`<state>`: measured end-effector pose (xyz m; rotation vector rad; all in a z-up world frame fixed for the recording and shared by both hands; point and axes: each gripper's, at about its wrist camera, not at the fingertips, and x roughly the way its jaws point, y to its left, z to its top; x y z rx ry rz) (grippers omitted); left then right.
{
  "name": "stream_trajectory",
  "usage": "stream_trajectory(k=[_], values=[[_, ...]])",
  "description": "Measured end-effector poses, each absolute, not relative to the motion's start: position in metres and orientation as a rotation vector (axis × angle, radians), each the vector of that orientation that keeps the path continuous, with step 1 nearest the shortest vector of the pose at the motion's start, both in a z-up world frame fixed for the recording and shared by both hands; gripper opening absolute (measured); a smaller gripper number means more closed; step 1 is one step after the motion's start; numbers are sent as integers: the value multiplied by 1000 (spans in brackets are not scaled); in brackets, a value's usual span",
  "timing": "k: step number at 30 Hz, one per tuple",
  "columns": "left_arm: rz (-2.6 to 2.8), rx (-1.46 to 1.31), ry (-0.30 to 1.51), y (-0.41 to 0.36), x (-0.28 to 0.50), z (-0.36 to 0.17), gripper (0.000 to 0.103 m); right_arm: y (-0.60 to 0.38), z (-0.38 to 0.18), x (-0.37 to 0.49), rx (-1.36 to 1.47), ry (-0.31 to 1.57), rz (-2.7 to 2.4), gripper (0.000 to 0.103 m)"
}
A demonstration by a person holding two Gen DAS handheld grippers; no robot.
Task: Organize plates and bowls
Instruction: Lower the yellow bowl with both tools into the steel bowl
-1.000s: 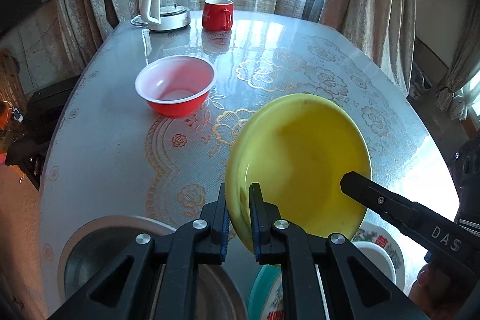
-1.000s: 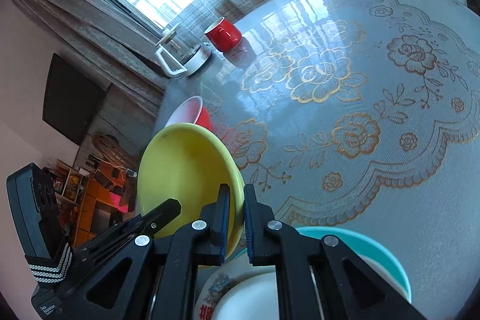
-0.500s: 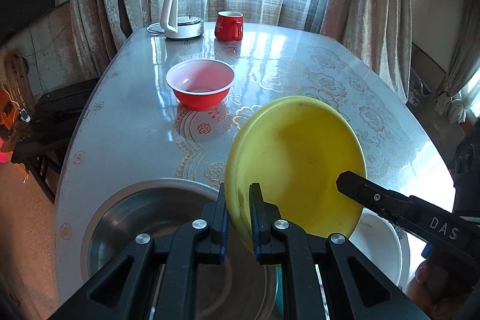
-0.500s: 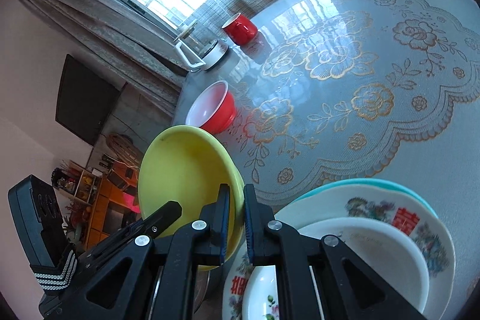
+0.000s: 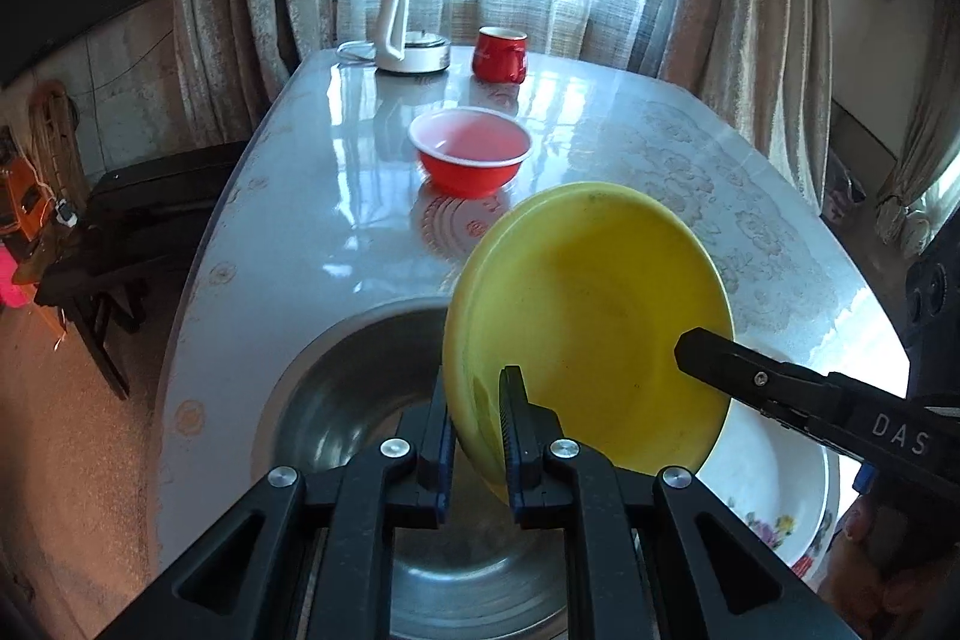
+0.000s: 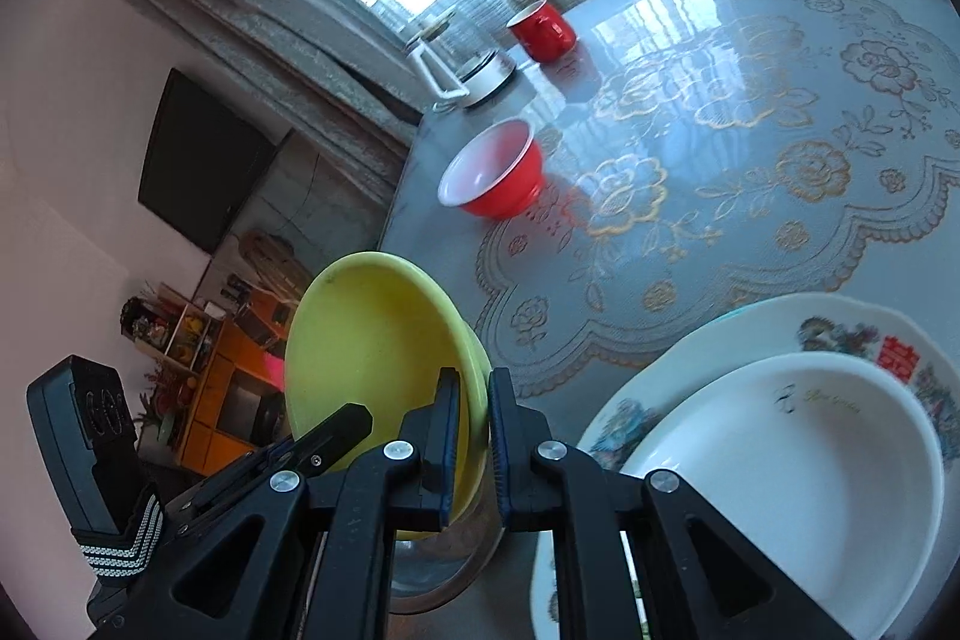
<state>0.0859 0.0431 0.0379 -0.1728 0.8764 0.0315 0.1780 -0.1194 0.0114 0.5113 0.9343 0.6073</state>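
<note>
A yellow bowl [image 5: 591,322] hangs tilted above the table, held from two sides. My left gripper [image 5: 477,412] is shut on its near rim, and my right gripper [image 6: 474,415] is shut on the opposite rim of the yellow bowl [image 6: 375,358]. The right gripper [image 5: 699,349] shows in the left wrist view at the bowl's right edge. Under the bowl sits a large steel basin [image 5: 336,400]. To its right lies a stack of plates: a white dish [image 6: 792,466] on a flowered plate [image 6: 840,334], with a teal rim beneath. A red bowl [image 5: 471,154] stands farther up the table.
A red mug [image 5: 501,52] and a white kettle [image 5: 411,34] stand at the table's far end by the curtained window. A dark chair [image 5: 120,232] is at the table's left side. A hand [image 5: 870,556] holds the right gripper at the lower right.
Both grippers have carried the yellow bowl back toward the near end of the table. The steel basin and the plate stack now fill more of the view, and the red bowl looks farther away.
</note>
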Motion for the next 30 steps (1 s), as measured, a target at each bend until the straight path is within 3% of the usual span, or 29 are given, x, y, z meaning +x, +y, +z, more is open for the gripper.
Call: stream_trajectory(k=[14, 23, 30], values=[[81, -161, 993, 68, 75, -5, 16, -72, -8, 167, 388, 1046, 647, 12], [97, -103, 1018, 65, 74, -15, 17, -71, -11, 168, 375, 1071, 622, 26], [116, -68, 1011, 62, 78, -18, 17, -74, -11, 169, 391, 1062, 624, 27]])
